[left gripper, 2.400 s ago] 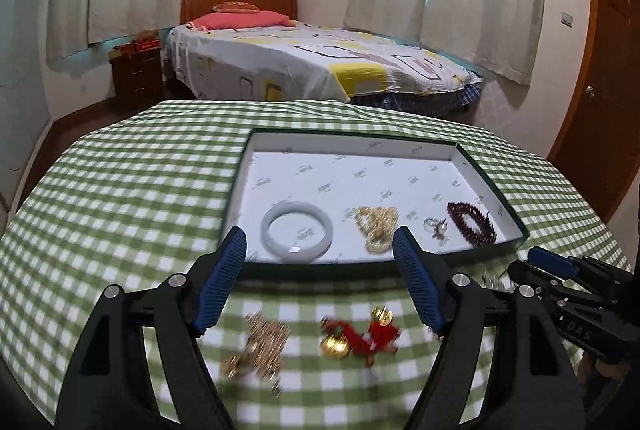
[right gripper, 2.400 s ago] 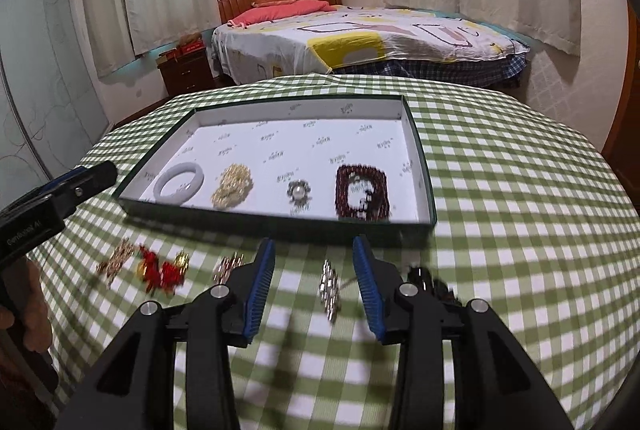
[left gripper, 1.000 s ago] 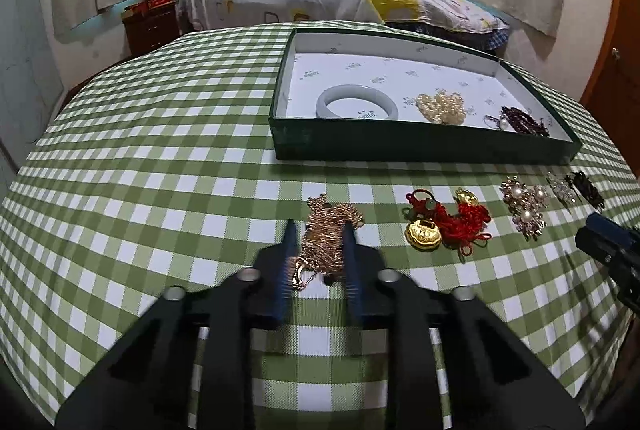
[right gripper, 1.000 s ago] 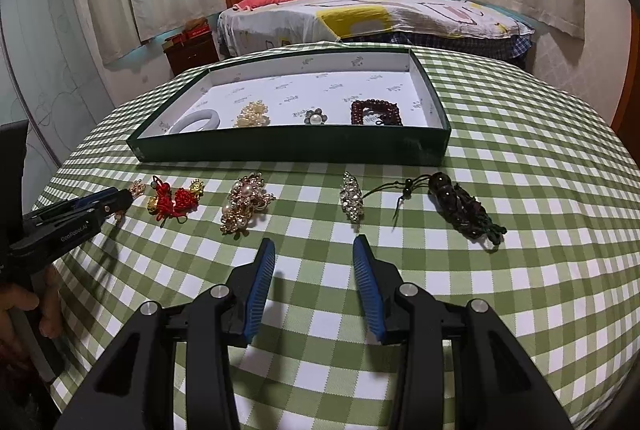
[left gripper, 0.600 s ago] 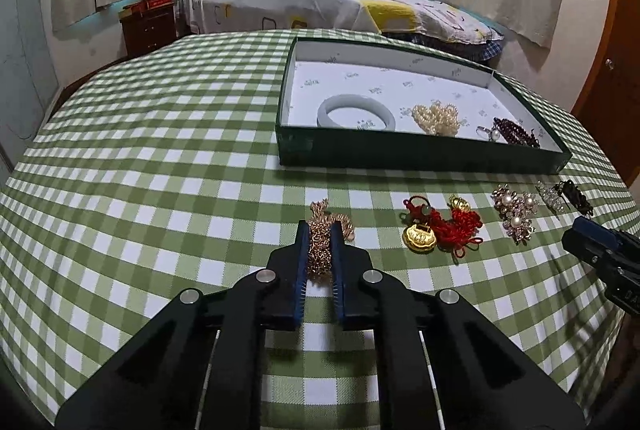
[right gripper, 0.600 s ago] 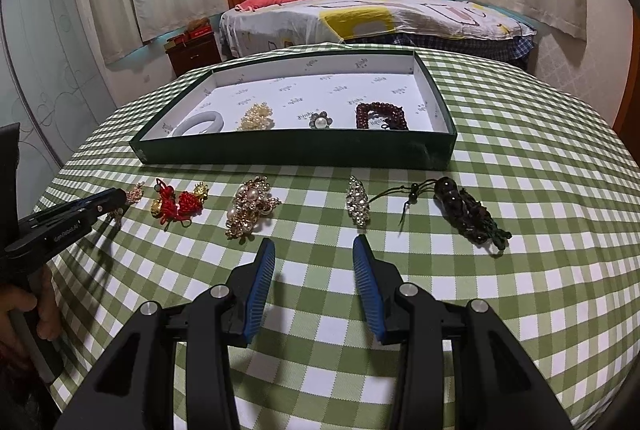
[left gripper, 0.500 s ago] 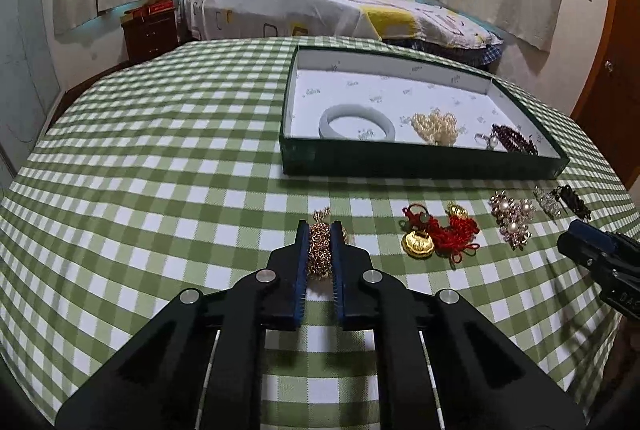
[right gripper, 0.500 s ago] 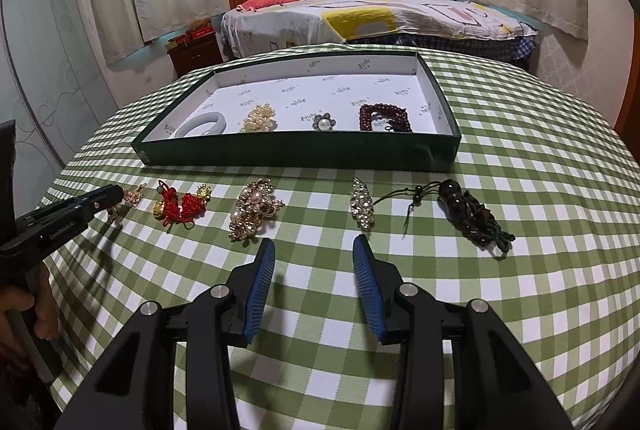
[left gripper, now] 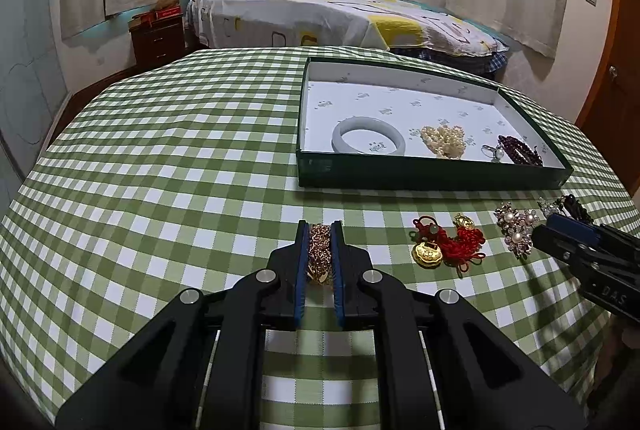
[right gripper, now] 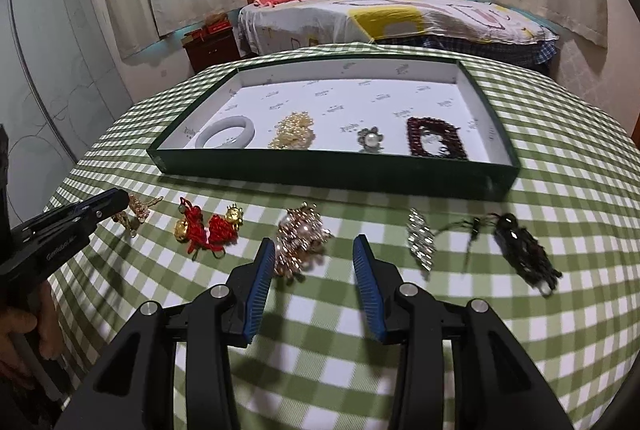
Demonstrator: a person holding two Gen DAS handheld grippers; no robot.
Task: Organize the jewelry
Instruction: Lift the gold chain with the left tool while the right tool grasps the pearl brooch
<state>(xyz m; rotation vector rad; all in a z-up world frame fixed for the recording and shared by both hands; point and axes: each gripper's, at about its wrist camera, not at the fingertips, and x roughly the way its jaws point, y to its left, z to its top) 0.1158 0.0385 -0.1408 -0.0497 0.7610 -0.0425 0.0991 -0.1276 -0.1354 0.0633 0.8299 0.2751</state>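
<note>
My left gripper (left gripper: 320,230) is shut on a gold chain piece (left gripper: 319,254), low over the green checked cloth; the right wrist view shows it at the far left (right gripper: 116,200). My right gripper (right gripper: 313,242) is open, its left finger beside a pearl-and-gold brooch (right gripper: 300,238) with nothing held. A red knot with gold charms (left gripper: 444,242) lies between the two grippers. The green tray (left gripper: 420,174) holds a white bangle (left gripper: 368,141), a pearl strand (left gripper: 444,142), a pearl ring (right gripper: 370,140) and a dark red bead bracelet (right gripper: 436,142).
A silver crystal piece (right gripper: 420,238) and a dark bead tassel (right gripper: 524,254) lie on the cloth right of the brooch. The round table's edge curves close on both sides. A bed (left gripper: 340,18) and a nightstand (left gripper: 160,38) stand behind. A hand (right gripper: 24,330) holds the left gripper.
The left jaws closed onto the gold chain piece and have stayed shut. The right gripper moved in toward the pearl brooch, jaws unchanged.
</note>
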